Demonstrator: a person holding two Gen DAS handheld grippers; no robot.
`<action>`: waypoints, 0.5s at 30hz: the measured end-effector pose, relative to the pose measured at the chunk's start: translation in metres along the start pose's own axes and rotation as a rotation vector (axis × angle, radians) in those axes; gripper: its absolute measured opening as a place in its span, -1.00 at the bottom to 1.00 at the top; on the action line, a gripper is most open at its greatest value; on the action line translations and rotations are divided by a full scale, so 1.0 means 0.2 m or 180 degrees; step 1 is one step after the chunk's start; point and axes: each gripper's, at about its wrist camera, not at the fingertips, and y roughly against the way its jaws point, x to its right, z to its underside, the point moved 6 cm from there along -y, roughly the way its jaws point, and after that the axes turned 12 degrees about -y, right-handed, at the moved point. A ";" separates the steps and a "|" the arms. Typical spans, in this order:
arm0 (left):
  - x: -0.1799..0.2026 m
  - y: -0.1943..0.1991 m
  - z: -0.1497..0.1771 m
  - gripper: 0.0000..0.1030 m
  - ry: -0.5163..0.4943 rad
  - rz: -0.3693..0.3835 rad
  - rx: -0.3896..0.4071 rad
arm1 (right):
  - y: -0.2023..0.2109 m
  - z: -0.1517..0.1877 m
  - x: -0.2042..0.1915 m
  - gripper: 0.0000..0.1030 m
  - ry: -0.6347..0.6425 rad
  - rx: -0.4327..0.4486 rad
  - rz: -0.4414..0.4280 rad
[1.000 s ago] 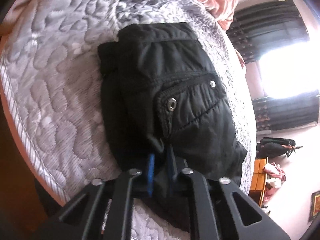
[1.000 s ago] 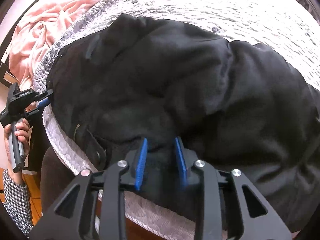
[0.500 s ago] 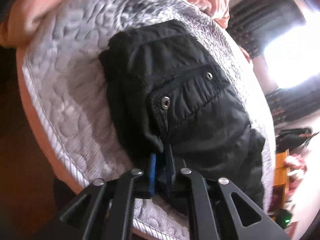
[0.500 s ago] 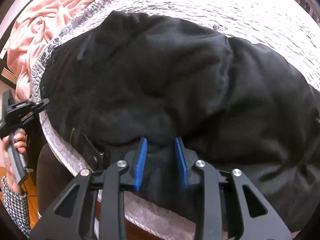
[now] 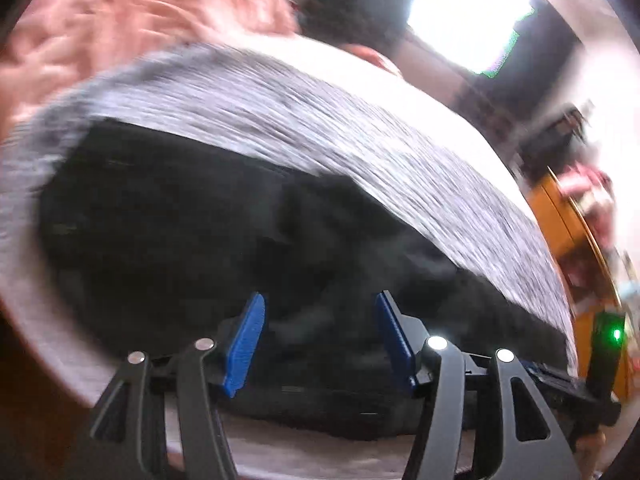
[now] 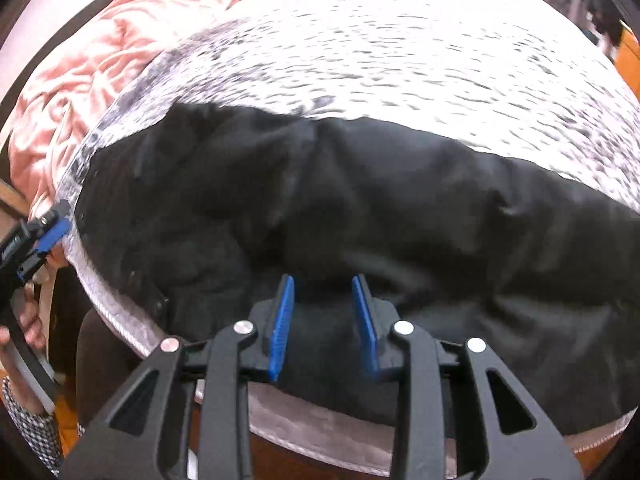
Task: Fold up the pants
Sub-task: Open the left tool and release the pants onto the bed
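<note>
**Bedroom in Bright Daylight**

A grey quilted mattress (image 6: 400, 60) is filling most of both views, its stitched surface blurring in the left wrist view. A pink rumpled blanket (image 6: 100, 60) is lying heaped at its far left end. Daylight is pouring through a window (image 5: 472, 8) behind the bed, with dark curtains (image 5: 556, 40) hanging beside it. Orange wooden furniture (image 5: 568, 220) is standing to the right, against a pale wall (image 5: 600, 92).
</note>
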 end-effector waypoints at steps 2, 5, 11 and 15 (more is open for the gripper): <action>0.12 -0.11 0.02 0.13 -0.0128 0.0140 -0.0165 | 0.00 0.00 0.06 -0.39 -0.0077 0.0007 0.0024; 0.23 -0.29 0.08 0.13 -0.0417 0.0084 -0.0393 | -0.04 0.02 0.12 -0.39 -0.0156 -0.0031 0.0139; 0.28 -0.40 0.18 0.14 -0.0758 -0.0238 -0.0510 | -0.15 0.06 0.26 -0.42 -0.0361 -0.0230 0.0198; 0.43 -0.28 0.15 0.14 -0.0827 -0.0101 -0.0358 | -0.02 0.05 0.31 -0.42 -0.0472 -0.0121 -0.0004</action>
